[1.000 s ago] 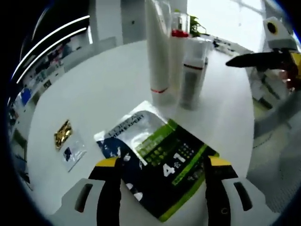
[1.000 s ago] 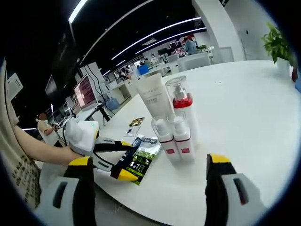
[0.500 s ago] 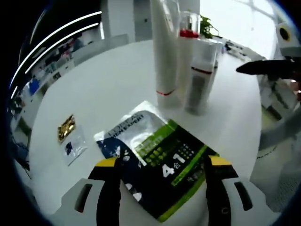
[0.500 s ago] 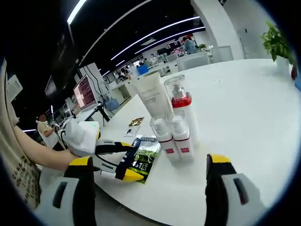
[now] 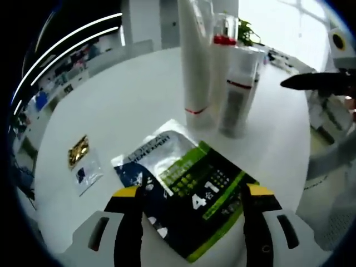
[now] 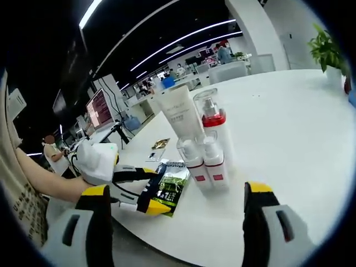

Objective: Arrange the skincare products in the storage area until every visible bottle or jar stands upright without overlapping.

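A black, green and silver sachet pack (image 5: 189,186) sits crosswise between the jaws of my left gripper (image 5: 193,192), which is shut on it just above the table. From the right gripper view, that left gripper (image 6: 149,189) holds the pack (image 6: 169,186) near the table's front edge. Beyond the pack, all upright and close together, stand a white tube (image 5: 192,61) (image 6: 179,114), a pump bottle with a red collar (image 5: 223,36) (image 6: 211,119) and two small white bottles with red bands (image 5: 236,92) (image 6: 204,162). My right gripper (image 6: 177,189) is open with nothing held; part of it (image 5: 317,82) shows at the right.
The round white table (image 5: 122,94) (image 6: 289,122) has bare room to the right of the bottles. A small gold sachet (image 5: 77,151) (image 6: 161,143) and a clear one (image 5: 86,175) lie left of the pack. A person's arm (image 6: 50,178) reaches in from the left. A potted plant (image 6: 328,53) stands far right.
The left gripper has shifted slightly with the pack still fixed between its jaws, so the bottles sit a little further right in its view. The right gripper stays open and still.
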